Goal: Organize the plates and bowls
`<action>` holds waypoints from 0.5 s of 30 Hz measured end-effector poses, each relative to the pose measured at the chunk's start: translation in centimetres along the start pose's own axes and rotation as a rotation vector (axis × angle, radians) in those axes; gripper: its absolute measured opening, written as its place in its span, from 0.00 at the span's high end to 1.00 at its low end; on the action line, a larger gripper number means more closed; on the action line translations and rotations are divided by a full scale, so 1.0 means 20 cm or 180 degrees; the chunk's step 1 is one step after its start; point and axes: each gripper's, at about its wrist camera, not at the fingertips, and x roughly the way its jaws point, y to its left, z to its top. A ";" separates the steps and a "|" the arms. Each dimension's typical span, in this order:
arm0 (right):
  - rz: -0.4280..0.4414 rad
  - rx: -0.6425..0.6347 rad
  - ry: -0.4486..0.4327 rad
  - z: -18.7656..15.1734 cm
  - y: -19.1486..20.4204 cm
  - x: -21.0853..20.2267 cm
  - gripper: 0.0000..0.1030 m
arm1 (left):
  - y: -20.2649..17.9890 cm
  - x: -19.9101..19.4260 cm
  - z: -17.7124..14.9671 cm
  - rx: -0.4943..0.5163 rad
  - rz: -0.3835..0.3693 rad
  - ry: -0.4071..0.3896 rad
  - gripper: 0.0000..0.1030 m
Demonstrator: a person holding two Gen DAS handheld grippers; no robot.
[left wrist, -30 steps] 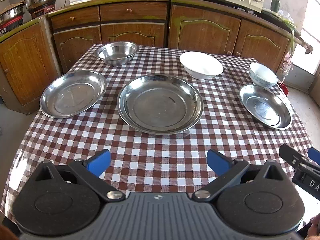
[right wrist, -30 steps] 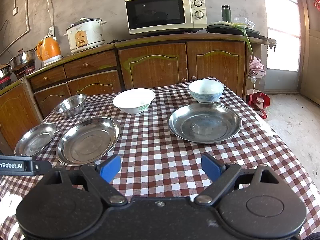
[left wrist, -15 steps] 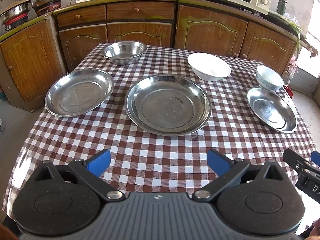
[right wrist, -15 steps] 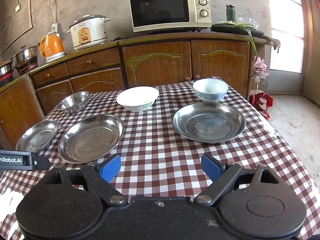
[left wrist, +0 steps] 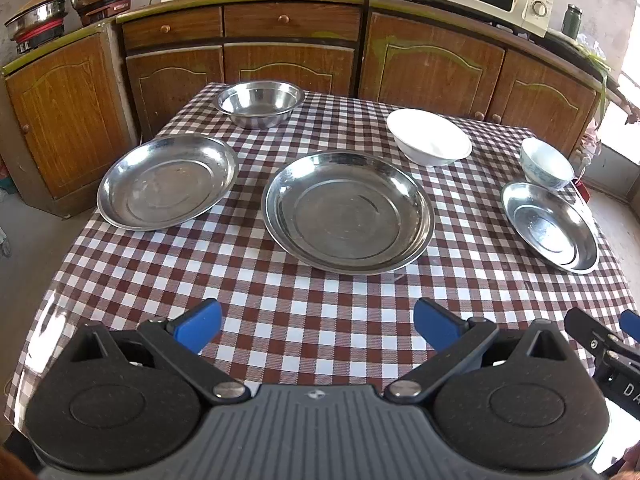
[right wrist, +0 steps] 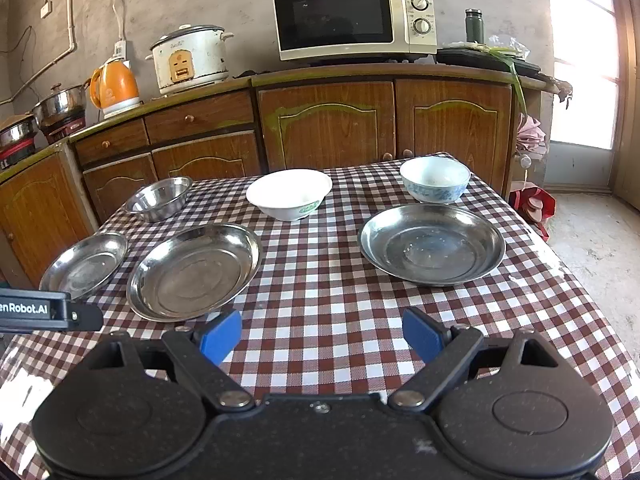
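1. While both my tongs, left gripper (left wrist: 318, 326) and right gripper (right wrist: 322, 336), gape wide and hold nothing, they hover over the near edge of the glossy checked table (left wrist: 320, 312).
2. Three round steel plates (left wrist: 347, 211) lie mid-table, empty.
3. Steel bowl (left wrist: 260, 103), white bowl (left wrist: 429, 142) and patterned bowl (left wrist: 546, 163) sit along the far edge, nothing visible inside them.

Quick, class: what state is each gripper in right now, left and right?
Left gripper: open, holding nothing, above the checked tablecloth.
Right gripper: open, holding nothing.

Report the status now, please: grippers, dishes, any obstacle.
Left gripper open, right gripper open, both empty. Three steel plates and three bowls lie apart on the table, none stacked. Nothing in the way.
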 end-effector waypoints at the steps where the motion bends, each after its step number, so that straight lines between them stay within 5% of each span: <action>1: 0.0005 -0.0002 0.0004 0.00 0.00 0.00 0.01 | 0.00 0.00 0.00 -0.0004 0.0006 -0.0001 0.00; 15: 0.0081 -0.0067 0.0028 0.00 0.05 0.01 0.00 | 0.05 0.00 0.01 -0.0059 0.0058 -0.0023 0.00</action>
